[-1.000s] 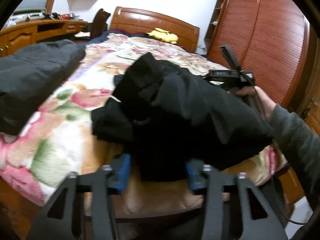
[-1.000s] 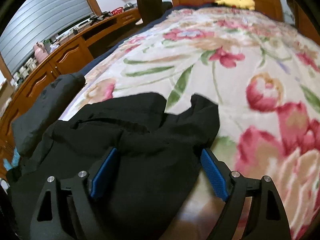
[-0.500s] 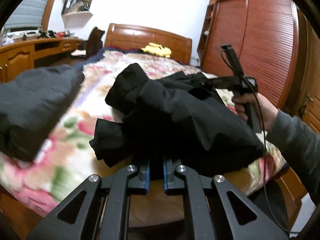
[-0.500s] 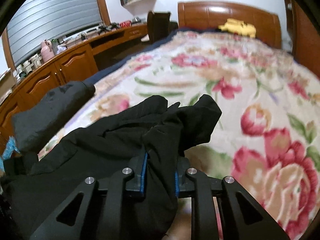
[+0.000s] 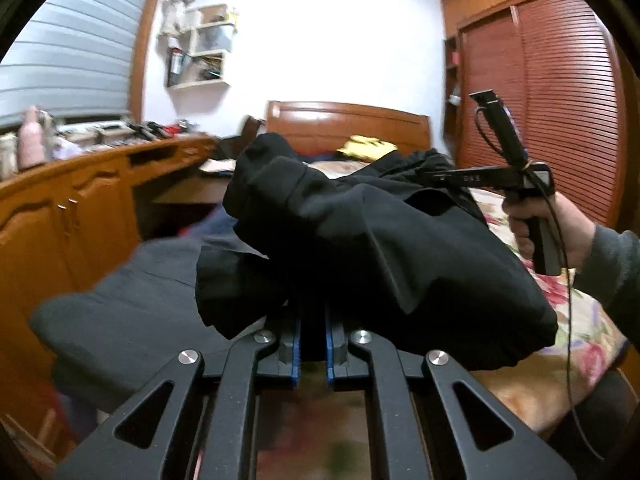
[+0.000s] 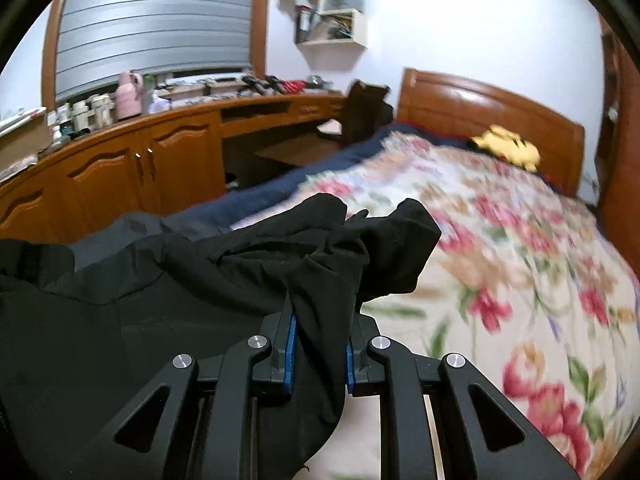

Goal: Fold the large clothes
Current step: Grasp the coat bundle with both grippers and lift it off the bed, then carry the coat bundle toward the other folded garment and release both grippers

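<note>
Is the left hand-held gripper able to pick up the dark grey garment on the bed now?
Probably not yet. The left hand-held gripper is shut on the black garment, which hangs in front of it. The dark grey garment lies below and left, uncovered, but the jaws are occupied.

Floral bed (image 6: pixel 520 240), grey garment (image 5: pixel 120 312), yellow toy (image 6: pixel 506 148)

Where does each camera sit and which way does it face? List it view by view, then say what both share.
Left wrist: on the left tongs, facing across the bed toward the headboard; its own fingers clamp the black garment, and the person's right hand shows holding the right tongs.
Right wrist: on the right tongs, facing the floral bed and wooden cabinets; only its own fingers show, clamped on the garment.
Shared: garment, bed, yellow item by the headboard, wall shelf.
</note>
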